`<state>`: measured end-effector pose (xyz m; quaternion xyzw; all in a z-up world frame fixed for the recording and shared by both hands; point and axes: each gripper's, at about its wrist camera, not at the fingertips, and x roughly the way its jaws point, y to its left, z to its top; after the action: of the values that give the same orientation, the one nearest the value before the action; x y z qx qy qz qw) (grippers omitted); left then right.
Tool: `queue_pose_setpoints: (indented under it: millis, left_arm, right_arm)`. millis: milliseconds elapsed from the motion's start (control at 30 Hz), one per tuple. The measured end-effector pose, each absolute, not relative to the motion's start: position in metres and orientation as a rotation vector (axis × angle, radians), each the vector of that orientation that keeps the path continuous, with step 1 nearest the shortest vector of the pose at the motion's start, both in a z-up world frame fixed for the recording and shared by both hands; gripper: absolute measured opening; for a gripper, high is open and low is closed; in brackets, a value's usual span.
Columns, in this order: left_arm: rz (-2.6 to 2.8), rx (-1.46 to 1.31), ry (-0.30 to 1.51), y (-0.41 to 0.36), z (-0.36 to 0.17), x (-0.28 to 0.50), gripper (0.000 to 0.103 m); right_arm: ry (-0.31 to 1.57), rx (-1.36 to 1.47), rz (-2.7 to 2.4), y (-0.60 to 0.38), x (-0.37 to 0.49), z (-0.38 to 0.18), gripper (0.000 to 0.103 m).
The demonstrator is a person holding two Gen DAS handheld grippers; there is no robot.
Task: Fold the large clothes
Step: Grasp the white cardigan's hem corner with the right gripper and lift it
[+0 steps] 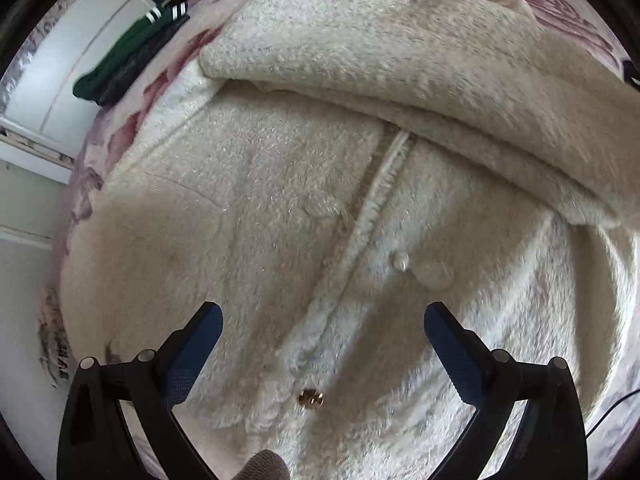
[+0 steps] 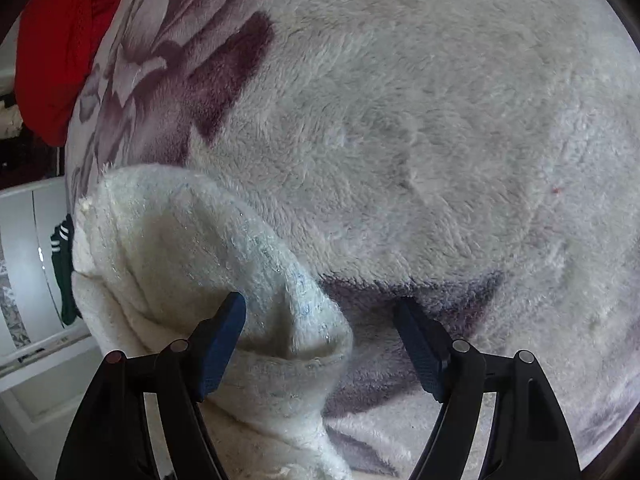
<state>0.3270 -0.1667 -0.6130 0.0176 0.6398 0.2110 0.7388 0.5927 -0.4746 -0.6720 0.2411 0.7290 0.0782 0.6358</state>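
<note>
A cream fluffy coat (image 1: 248,208) lies spread on a floral blanket (image 1: 568,4). Its button placket (image 1: 372,200) runs diagonally down the middle, and one sleeve (image 1: 400,60) is folded across the top. My left gripper (image 1: 323,314) hangs open just above the coat's lower front, near a gold button (image 1: 310,398). In the right wrist view, a fold of the same cream coat (image 2: 192,248) bulges up at lower left. My right gripper (image 2: 320,304) stands open, with the fold's edge between its fingers and neither pad pressing on it.
A dark green garment with white stripes (image 1: 132,52) lies at the bed's far left edge, by white furniture (image 1: 60,80). A red cloth (image 2: 52,40) sits at the upper left in the right wrist view. A gloved fingertip (image 1: 266,464) shows at the bottom.
</note>
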Motion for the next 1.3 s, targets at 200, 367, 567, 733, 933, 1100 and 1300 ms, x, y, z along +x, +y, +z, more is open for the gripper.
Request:
queue_pose_setpoints:
  millis: [200,367,567,733,933,1100,1300]
  left_arm:
    - [0.465,0.094,1.389,-0.189,-0.598,0.310,0.103]
    - [0.432,0.113,1.407,-0.209,-0.596,0.292,0.103]
    - [0.455,0.107,1.416,-0.219,-0.601,0.282,0.103]
    - [0.550,0.078,1.378,-0.220,-0.592,0.278,0.103]
    - [0.585,0.071,1.376,-0.221,-0.586,0.283,0.103]
    - [0.572,0.099,1.367,-0.224,-0.583,0.286,0.103]
    - [0.532,0.086,1.406,-0.235,-0.590,0.280,0.103]
  right_arm:
    - [1.642,0.433,0.252,-0.464,0.583,-0.656,0.008]
    - [1.534,0.348,0.164,-0.487,0.584,-0.628,0.000]
    - [1.594,0.582,0.298,-0.520,0.603,-0.631,0.013]
    - [1.613,0.575,0.454,-0.504,0.607,-0.626,0.070]
    - [1.720,0.406,0.418,-0.451,0.610,-0.671,0.045]
    - [1.607,0.147,0.401,-0.428,0.598,-0.638,0.002]
    - [1.575,0.228,0.316,-0.456,0.599,-0.639,0.005]
